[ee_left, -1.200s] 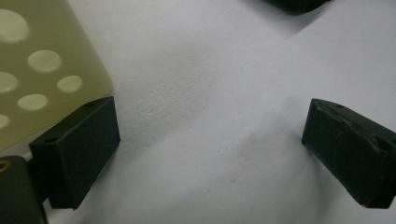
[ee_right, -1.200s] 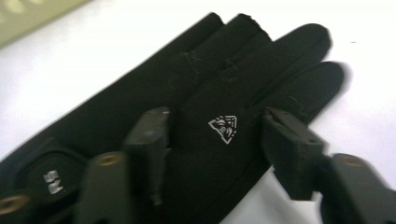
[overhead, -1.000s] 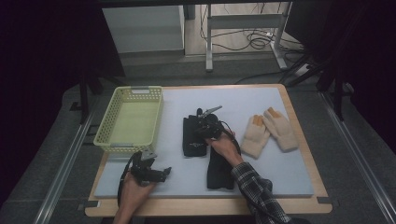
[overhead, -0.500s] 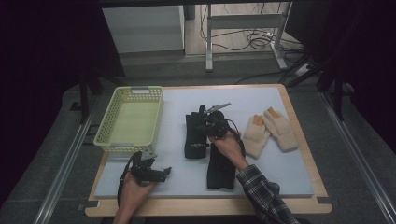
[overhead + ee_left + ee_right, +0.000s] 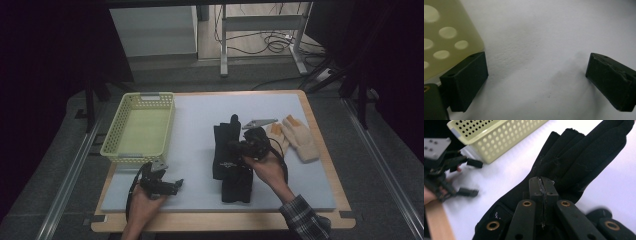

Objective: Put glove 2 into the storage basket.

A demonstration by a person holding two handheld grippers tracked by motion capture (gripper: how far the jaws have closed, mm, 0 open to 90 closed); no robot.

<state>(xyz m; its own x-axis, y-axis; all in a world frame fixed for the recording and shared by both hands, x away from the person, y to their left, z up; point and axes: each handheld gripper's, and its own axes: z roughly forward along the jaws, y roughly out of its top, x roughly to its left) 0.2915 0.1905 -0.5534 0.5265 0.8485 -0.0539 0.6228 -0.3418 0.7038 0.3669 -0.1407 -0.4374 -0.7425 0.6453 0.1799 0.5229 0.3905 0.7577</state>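
Right gripper point(image 5: 541, 185) over black glove point(image 5: 584, 157), jaws pressed together with nothing visibly pinched.
Glove at mat centre; left gripper point(image 5: 536, 82) spread at seven o'clock beside basket point(image 5: 120, 150).

The right gripper point(image 5: 543, 185) is black, its two flat pads scuffed along their edges; dark link bars carry brass-ringed pivot holes; a grey three-cornered plate point(image 5: 258, 122) sits on top; a black cable point(image 5: 281, 159) loops from it; the sleeve point(image 5: 306, 221) is dark plaid with pale lines; the left gripper point(image 5: 536, 82) has thick black rectangular pads, one chipped; its cable point(image 5: 131, 191) is black.
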